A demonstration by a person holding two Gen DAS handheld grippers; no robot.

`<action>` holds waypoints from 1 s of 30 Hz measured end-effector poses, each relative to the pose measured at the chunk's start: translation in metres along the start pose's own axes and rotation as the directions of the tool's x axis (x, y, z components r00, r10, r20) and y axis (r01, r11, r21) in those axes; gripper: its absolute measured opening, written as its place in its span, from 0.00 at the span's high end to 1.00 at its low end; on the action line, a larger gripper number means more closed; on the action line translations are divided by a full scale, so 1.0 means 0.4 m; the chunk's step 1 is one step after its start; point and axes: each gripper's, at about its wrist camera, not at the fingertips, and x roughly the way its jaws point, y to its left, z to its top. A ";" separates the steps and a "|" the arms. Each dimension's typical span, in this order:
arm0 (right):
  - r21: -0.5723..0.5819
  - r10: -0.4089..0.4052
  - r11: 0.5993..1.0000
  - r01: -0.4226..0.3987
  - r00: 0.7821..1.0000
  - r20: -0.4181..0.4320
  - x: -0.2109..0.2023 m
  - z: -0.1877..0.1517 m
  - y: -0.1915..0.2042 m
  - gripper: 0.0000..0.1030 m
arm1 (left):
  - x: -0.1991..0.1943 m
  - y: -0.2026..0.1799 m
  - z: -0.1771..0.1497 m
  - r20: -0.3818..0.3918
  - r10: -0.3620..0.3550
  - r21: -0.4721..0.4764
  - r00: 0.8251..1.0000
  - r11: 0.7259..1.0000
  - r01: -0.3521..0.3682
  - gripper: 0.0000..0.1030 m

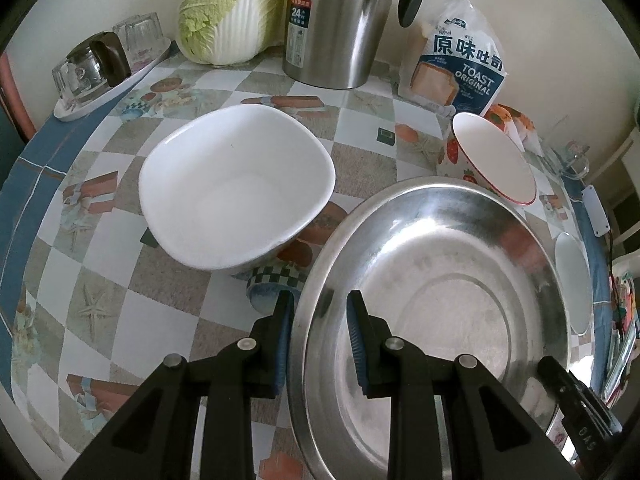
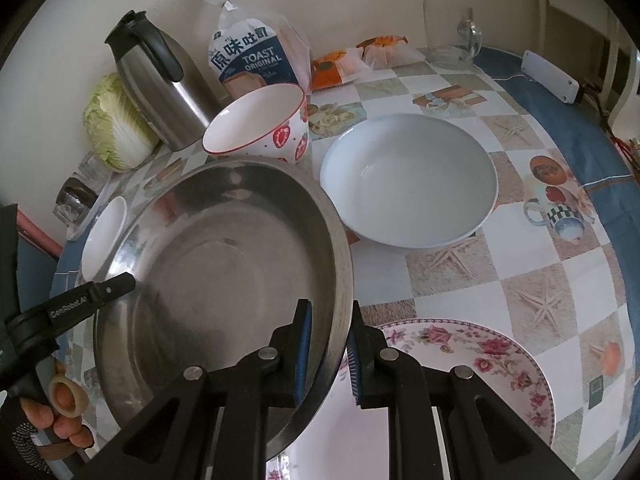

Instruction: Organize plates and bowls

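A wide steel basin (image 1: 440, 280) (image 2: 224, 264) is held at its rim by both grippers. My left gripper (image 1: 320, 328) is shut on the basin's left rim, one pad inside and one outside. On the opposite rim my right gripper (image 2: 329, 344) is shut the same way. The basin's near right edge overlaps a floral plate (image 2: 460, 356). A white square bowl (image 1: 236, 192) stands left of the basin. Behind it is a strawberry-patterned bowl (image 1: 492, 156) (image 2: 256, 124). A pale round bowl (image 2: 408, 184) sits to the right.
Along the back wall stand a steel thermos (image 1: 340, 24), a cabbage (image 1: 228, 12) and a toast bag (image 1: 460, 68). Upturned glasses on a tray (image 1: 100, 68) are at the far left. A glass mug (image 2: 452, 36) and a white power strip (image 2: 552, 76) sit at the far right by the table's blue border.
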 end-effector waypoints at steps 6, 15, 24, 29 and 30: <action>-0.008 -0.009 1.000 0.009 1.000 0.007 0.004 0.004 0.005 0.83 | 0.003 0.004 0.007 0.003 -0.008 -0.010 1.000 1.000 0.008 0.74; -0.007 -0.014 1.000 0.014 1.000 0.009 0.009 0.005 0.006 0.83 | 0.005 0.006 0.009 -0.004 -0.013 -0.007 1.000 1.000 0.013 0.74; 0.005 -0.015 1.000 0.015 1.000 -0.005 0.012 0.006 -0.003 0.83 | 0.004 0.009 0.008 -0.029 -0.015 -0.011 0.999 1.000 0.014 0.71; -0.001 -0.023 1.000 0.023 1.000 0.001 0.003 0.006 -0.001 0.83 | -0.015 0.000 0.009 -0.025 -0.016 -0.001 1.000 1.000 0.016 0.57; 0.000 -0.025 1.000 0.025 1.000 0.002 0.000 0.006 -0.001 0.83 | -0.021 0.000 0.010 -0.023 -0.010 -0.001 1.000 1.000 0.010 0.55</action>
